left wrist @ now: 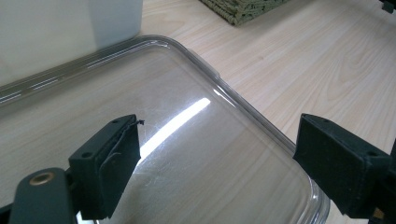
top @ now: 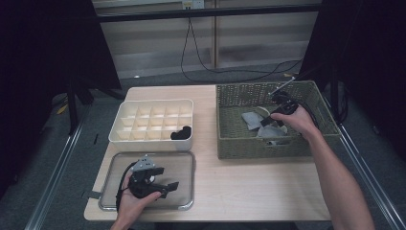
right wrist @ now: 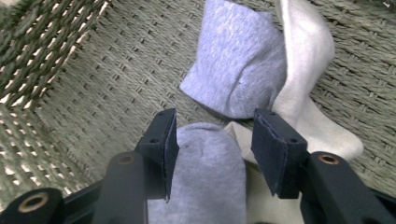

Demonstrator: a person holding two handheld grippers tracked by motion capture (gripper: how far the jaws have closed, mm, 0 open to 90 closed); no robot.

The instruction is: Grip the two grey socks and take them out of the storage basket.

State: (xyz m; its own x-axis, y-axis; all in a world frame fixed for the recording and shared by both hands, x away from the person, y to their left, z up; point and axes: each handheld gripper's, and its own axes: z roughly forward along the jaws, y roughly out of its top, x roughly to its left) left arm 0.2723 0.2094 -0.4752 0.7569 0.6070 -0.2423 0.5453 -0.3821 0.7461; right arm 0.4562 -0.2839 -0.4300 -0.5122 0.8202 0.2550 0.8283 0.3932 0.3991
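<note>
Two grippers work at a wooden table (top: 230,187), one per hand. The right gripper (top: 274,118) is down inside the green wicker basket (top: 234,139) at the table's right side, above a small pile of socks. In the right gripper view its jaws straddle a grey sock (right wrist: 205,182) that lies directly under them, toe end pointing up between the pads; the pads stand apart on either side and are not pressing the fabric (a gap shows at the right pad esp.), so the gripper is released, w/ the sock between the jaws but not grasped. Just beyond lies a second grey sock (right wrist: 236,65), folded, and beside it on the right a cream sock (right wrist: 308,93) that runs down past the right jaw; a bit of cream fabric also peeks out just beside the near grey sock.

The left gripper (top: 160,184) hovers over a clear plastic lid (top: 184,203) at the table's near-left corner, jaws spread wide w/ nothing between them; the left gripper view has the lid's glossy face below both pads.

Behind the lid sits a white divided organizer (top: 143,139), approx. in the table's left half. One black item (top: 181,133) is in its front-right compartment; whether that is a sock cannot be told.
</note>
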